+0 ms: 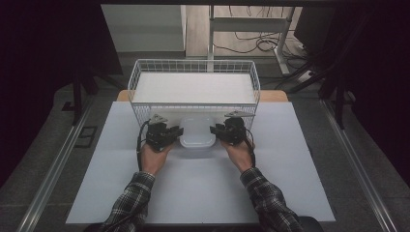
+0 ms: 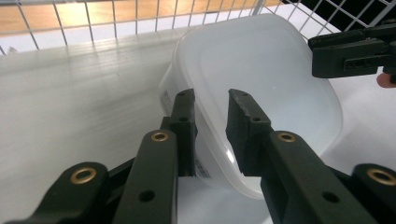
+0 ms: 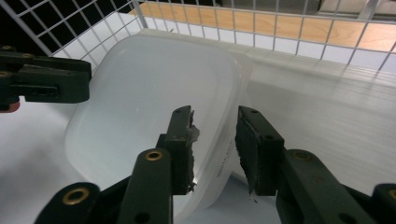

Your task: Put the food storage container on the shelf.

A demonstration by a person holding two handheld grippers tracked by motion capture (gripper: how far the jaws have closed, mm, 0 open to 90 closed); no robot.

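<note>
A translucent white lidded plastic container (image 1: pixel 197 133) stands on the white table sheet just in front of the wire basket. My left gripper (image 1: pixel 180 131) grips its left edge and my right gripper (image 1: pixel 213 129) its right edge. In the left gripper view, the left gripper (image 2: pixel 211 116) has the container (image 2: pixel 261 60) rim between its jaws, one jaw on the lid and one on the side wall; the right gripper (image 2: pixel 350 51) shows at the far side. In the right gripper view, the right gripper (image 3: pixel 215 130) pinches the container (image 3: pixel 149 79) rim the same way.
A white wire basket (image 1: pixel 193 62) with a white board (image 1: pixel 193 87) as its floor stands right behind the container. The white table sheet (image 1: pixel 203 188) reaches toward the person. Dark floor, metal rails and table legs surround the table.
</note>
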